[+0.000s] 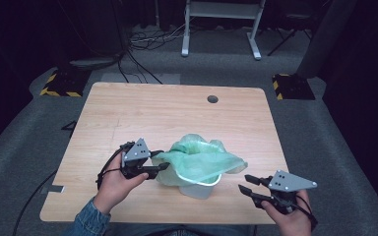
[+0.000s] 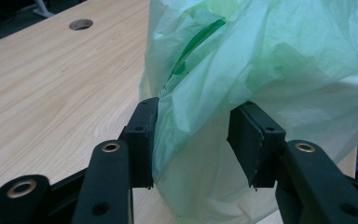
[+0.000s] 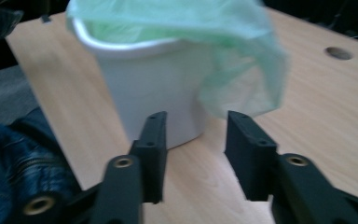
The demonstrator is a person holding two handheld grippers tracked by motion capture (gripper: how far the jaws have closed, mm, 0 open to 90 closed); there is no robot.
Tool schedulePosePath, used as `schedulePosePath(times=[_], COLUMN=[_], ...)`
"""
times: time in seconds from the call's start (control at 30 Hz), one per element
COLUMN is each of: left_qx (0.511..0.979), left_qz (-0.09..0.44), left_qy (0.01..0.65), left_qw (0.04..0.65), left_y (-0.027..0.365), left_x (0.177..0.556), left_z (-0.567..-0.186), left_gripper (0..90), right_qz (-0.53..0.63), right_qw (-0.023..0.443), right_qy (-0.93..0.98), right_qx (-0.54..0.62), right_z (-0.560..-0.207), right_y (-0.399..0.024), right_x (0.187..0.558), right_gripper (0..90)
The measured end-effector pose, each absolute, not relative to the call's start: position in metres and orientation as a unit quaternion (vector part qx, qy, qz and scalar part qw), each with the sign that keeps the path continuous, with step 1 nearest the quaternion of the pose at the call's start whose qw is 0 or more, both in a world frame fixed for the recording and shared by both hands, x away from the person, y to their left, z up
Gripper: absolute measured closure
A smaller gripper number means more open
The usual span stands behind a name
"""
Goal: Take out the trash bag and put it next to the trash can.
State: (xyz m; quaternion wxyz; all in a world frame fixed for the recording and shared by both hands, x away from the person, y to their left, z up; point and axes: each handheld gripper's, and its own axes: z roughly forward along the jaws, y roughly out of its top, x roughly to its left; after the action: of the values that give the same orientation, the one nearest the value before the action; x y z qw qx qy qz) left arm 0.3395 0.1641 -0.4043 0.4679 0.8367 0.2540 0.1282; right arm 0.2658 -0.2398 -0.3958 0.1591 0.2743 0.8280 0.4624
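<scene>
Right hand-held gripper (image 1: 250,186) hangs apart from bin (image 1: 199,189).

Your table (image 1: 142,113): light wood, round hole (image 1: 212,99) near far edge | floor (image 1: 24,132): grey carpet | behind: white frame (image 1: 221,19), cables (image 1: 147,39), two yellow-black blocks (image 1: 61,83) | surroundings dark

A pale wooden tabletop (image 1: 128,113) with a round hole (image 1: 212,99) near its far edge is carrying a white bin (image 1: 201,189), which is standing upright near the front edge, draped by a green bag (image 1: 202,160).
</scene>
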Motion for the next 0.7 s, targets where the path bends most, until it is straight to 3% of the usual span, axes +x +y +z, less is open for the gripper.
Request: schedulePosePath(times=[0.13, 0.33, 0.4, 0.57, 0.7], left_qx=[0.840, 0.853, 0.858, 0.857, 0.852], left_qz=[0.131, 0.100, 0.088, 0.087, 0.103], left_qy=[0.258, 0.252, 0.246, 0.251, 0.256], left_qw=[0.460, 0.447, 0.443, 0.441, 0.444], left_y=[0.164, 0.162, 0.159, 0.156, 0.158], left_x=[0.342, 0.346, 0.347, 0.348, 0.349], left_z=[-0.410, -0.422, -0.426, -0.423, -0.414], left_gripper=[44.1, 43.6, 48.4, 72.1, 73.5], right_qz=[0.458, 0.471, 0.476, 0.490, 0.495], right_qw=[0.126, 0.119, 0.130, 0.154, 0.182], right_qy=[0.839, 0.829, 0.819, 0.801, 0.791], right_qx=[0.264, 0.277, 0.292, 0.306, 0.310], right_z=[-0.414, -0.428, -0.427, -0.412, -0.394], right_y=[-0.222, -0.208, -0.209, -0.213, -0.213], right_x=[0.275, 0.303, 0.314, 0.336, 0.349], right_gripper=[66.8, 65.3, 61.2, 57.8, 55.8])
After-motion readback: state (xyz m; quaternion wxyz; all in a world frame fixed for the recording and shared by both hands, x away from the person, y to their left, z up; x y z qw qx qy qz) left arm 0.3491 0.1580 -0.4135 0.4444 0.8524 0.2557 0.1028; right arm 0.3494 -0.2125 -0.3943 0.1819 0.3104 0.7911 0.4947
